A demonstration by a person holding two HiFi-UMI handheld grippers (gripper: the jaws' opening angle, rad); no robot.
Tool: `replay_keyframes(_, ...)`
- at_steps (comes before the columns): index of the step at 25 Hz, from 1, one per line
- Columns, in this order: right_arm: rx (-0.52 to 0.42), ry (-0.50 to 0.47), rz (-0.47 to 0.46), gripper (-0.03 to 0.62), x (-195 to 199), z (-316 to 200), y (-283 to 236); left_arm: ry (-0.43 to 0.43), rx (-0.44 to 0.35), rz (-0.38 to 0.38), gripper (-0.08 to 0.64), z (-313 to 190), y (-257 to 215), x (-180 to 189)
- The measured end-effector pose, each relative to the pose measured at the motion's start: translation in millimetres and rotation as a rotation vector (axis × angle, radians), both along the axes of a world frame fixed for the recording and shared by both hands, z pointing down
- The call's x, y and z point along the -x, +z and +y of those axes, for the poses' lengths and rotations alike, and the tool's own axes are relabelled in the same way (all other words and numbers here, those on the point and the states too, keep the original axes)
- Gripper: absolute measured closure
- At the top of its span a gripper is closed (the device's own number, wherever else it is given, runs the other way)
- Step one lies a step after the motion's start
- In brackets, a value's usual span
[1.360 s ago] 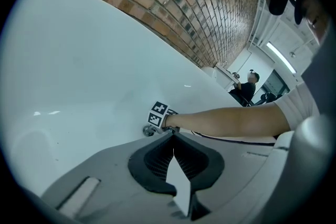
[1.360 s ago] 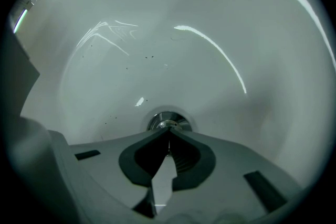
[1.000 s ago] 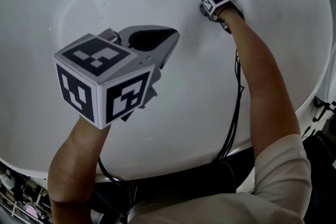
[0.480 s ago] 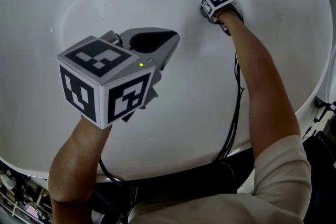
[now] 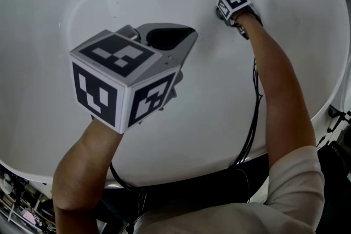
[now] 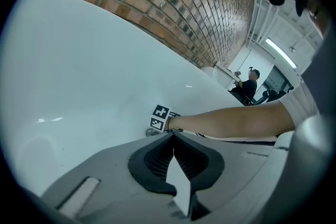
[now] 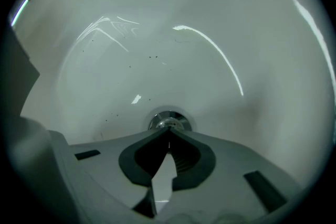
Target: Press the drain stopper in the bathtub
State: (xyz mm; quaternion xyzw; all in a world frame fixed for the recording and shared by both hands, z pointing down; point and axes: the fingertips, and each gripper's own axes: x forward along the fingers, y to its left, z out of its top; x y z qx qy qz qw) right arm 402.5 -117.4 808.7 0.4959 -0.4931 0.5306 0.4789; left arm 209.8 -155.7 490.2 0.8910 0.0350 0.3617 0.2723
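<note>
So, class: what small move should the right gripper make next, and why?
Probably push the right gripper straight onto the drain stopper. Its jaws are shut with the tips at the chrome stopper's near edge, so it looks lined up; contact can't be confirmed.

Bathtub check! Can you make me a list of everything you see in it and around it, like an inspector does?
Surface: white bathtub, smooth and shiny, with a few tiny dark specks.
Job's things: shiny metal drain stopper at the bottom of the tub.
Clutter: nothing seen.
Grippers: left gripper shut and empty, held above the tub. Right gripper shut and empty, its tips right at the stopper; cannot tell if they touch it.
Cables: black cables run beside the right arm and over the tub's near edge.
Surroundings: brick wall behind the tub; a person far off in the room.
</note>
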Motion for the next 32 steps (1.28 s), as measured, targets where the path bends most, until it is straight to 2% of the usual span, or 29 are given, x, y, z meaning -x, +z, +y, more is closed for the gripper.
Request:
replay_keyframes(10,0.015,-0.027,0.028,0.574,-2,1,-1,-0.014,-0.015,0.017,0.554,-4,-2,-3)
replay_keyframes(15,0.045,-0.11,0.091,0.574,0,5,-5,-0.016,-0.02,0.023,0.554,-7,-6,-3)
replay_keyframes(20,0.041,-0.117,0.109,0.575,-7,0,-25,-0.004,-0.025,0.035,0.554,-7,-7,-6)
replay_keyframes(23,-0.007,-0.075,0.13,0.575,-13,-9,-55,0.002,-0.036,0.05,0.554,-8,-9,-11)
replay_keyframes(27,-0.093,0.007,0.121,0.575,0,-16,-93,-0.01,-0.054,0.058,0.554,-9,-11,-9)
replay_keyframes(32,-0.18,0.058,0.147,0.575,3,-18,-139,-0.091,-0.097,0.058,0.554,-28,-24,-1)
